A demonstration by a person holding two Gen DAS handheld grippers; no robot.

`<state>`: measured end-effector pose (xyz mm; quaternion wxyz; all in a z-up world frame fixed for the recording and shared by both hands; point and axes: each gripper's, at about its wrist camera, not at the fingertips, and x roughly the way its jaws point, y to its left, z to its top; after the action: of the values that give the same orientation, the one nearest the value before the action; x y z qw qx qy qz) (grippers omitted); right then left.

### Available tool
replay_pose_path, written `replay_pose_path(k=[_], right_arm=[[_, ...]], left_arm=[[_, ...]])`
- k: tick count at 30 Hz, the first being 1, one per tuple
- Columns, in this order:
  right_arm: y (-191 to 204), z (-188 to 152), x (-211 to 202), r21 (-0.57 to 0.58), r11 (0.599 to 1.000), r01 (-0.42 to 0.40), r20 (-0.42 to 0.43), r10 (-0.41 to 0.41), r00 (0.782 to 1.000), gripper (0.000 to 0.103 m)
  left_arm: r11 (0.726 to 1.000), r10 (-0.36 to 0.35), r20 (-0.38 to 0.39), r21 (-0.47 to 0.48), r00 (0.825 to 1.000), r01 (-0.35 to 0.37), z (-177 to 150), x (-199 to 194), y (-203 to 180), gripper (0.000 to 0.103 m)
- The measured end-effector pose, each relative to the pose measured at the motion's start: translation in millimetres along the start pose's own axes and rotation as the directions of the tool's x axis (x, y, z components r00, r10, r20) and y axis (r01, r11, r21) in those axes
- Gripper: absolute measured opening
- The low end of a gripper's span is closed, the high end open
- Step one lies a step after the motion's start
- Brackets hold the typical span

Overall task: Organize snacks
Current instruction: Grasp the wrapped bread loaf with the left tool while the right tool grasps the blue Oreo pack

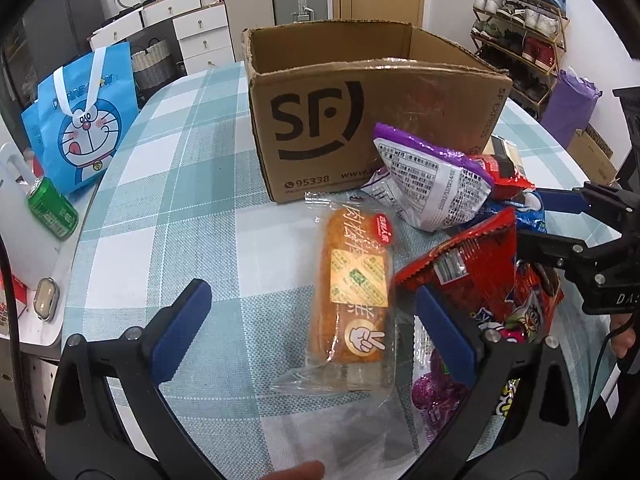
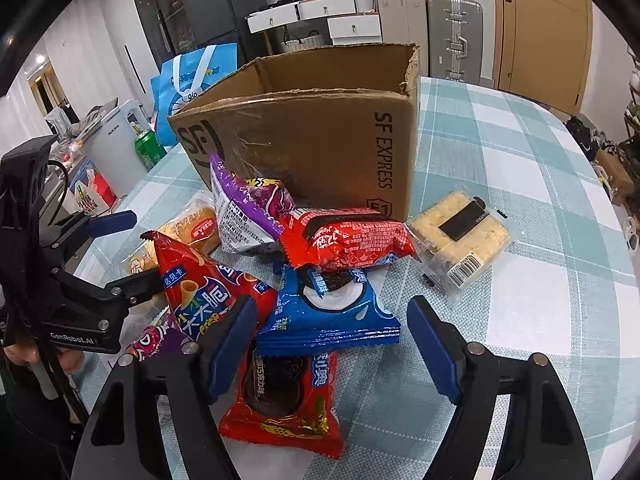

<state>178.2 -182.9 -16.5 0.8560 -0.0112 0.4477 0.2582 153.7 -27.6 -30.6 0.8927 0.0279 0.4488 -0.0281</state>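
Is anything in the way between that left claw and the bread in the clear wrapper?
Nothing visible. The left gripper is open with the wrapped bread lying straight between its fingers; a red snack bag only crowds its right finger.

Wrapped bread (image 1: 354, 288) lies between open left claw (image 1: 316, 320).

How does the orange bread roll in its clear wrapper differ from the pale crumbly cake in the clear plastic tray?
The orange bread roll in its clear wrapper lies between the left gripper's open jaws; the pale crumbly cake in the clear plastic tray lies alone right of the snack pile. The roll is orange with a yellow label, the cake pale with a dark band. Both are see-through packed.
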Motion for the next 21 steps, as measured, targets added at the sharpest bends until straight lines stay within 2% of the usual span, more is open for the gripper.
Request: replay_pose_path(k=[8, 10, 15, 18, 21], right_arm=[[2.6, -0.8, 0.3, -0.009, 1.0, -0.01, 0.006, 0.01, 1.0, 0.073], [2.9, -0.8, 0.1, -0.008, 1.0, -0.009, 0.009, 0.009, 1.0, 0.071], [2.9, -1.2, -0.4, -0.007, 1.0, -0.014, 0.013, 0.014, 1.0, 0.067], [4.2, -1.7, -1.5, -0.019, 1.0, -0.009, 0.017, 0.009, 1.0, 0.066], [4.9, -2.2, -3.3, -0.027, 1.0, -0.007, 0.023, 0.008, 1.0, 0.063]], left_arm=[[1.0, -0.018, -0.007, 0.017, 1.0, 0.018, -2.7, 4.5, -2.8, 0.098], [1.0, -0.022, -0.014, 0.018, 1.0, 0.022, -3.4, 5.5, -3.1, 0.091], [0.999, -0.037, -0.021, 0.019, 0.999, 0.038, -5.1, 7.0, -2.4, 0.081], [0.998, -0.064, -0.031, 0.011, 0.997, 0.064, -5.8, 7.3, -0.8, 0.069], [0.996, -0.084, -0.04, 0.008, 0.996, 0.084, -6.3, 7.6, -0.1, 0.049]])
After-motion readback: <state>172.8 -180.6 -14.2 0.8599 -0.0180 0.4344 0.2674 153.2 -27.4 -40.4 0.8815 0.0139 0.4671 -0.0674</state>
